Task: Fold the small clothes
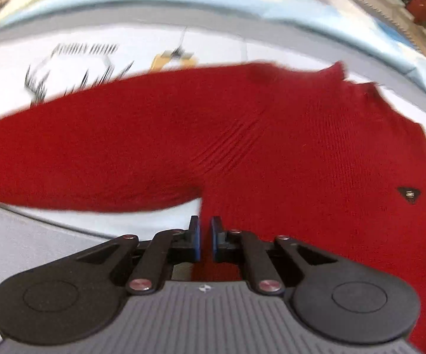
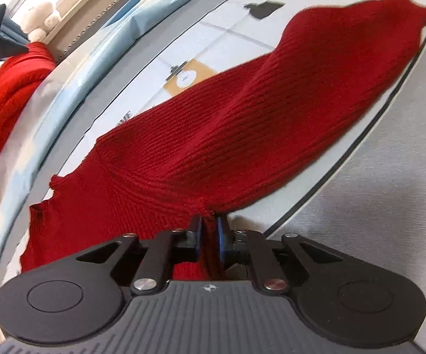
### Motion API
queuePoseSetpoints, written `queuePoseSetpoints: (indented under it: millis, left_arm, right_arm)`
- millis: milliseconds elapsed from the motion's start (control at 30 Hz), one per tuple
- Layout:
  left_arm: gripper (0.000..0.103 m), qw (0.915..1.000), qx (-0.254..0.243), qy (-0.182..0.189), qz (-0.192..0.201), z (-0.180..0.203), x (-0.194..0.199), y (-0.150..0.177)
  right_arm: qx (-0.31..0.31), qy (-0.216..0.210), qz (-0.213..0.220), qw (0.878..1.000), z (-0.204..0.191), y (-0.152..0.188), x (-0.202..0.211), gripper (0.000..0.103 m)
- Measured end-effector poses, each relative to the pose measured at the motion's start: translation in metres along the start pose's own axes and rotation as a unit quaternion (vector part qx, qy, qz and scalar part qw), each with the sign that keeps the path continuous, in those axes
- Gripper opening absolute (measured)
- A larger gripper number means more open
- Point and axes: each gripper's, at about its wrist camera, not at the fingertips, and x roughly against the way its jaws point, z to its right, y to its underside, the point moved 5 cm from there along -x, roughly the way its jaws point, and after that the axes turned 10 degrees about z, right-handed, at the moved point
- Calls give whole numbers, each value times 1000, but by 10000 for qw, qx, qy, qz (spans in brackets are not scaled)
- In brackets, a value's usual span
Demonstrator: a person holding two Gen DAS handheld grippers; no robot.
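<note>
A dark red knit sweater (image 1: 272,147) lies spread across a white printed sheet (image 1: 12,76) on a grey table (image 2: 390,206), one sleeve stretching out to the left in the left wrist view. The left gripper (image 1: 206,230) has its blue-padded fingers drawn nearly together at the sweater's side edge just below the armpit; red knit shows between and behind them, but whether they actually pinch the cloth cannot be told. A small dark triangular badge (image 1: 409,194) sits on the sweater's front to the right. In the right wrist view the right gripper (image 2: 210,227) is pinched on a bunched fold of the sweater (image 2: 242,124) at the other armpit, red knit filling the narrow gap between its pads, with the sleeve running away toward the upper right. Beyond the table, another red garment (image 2: 3,94) lies heaped at the left edge
</note>
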Motion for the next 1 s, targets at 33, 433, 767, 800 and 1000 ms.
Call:
queuePoseSetpoints:
  millis: [33,433,767,800,1000]
  left_arm:
    - [8,9999,-105,85,98,8,7,-3]
    - [8,9967,-426,557,409,30,48,-2]
    - [8,9969,-7,636,461,2,134,55]
    - [8,9971,50,606,467,-3,141,64]
    - [9,9967,633,503,34,-35,156,138]
  right_arm:
    - [77,-40,49,10000,-2,-2,3,20]
    - [1096,-403,-832,9897,26,25,18,27]
    - [1818,52,-1107,9771,50,84,77,26]
    - [1829,132,-1141,9764,55,87,85,26]
    - [1450,484,-1334,9792,101,113,131,26]
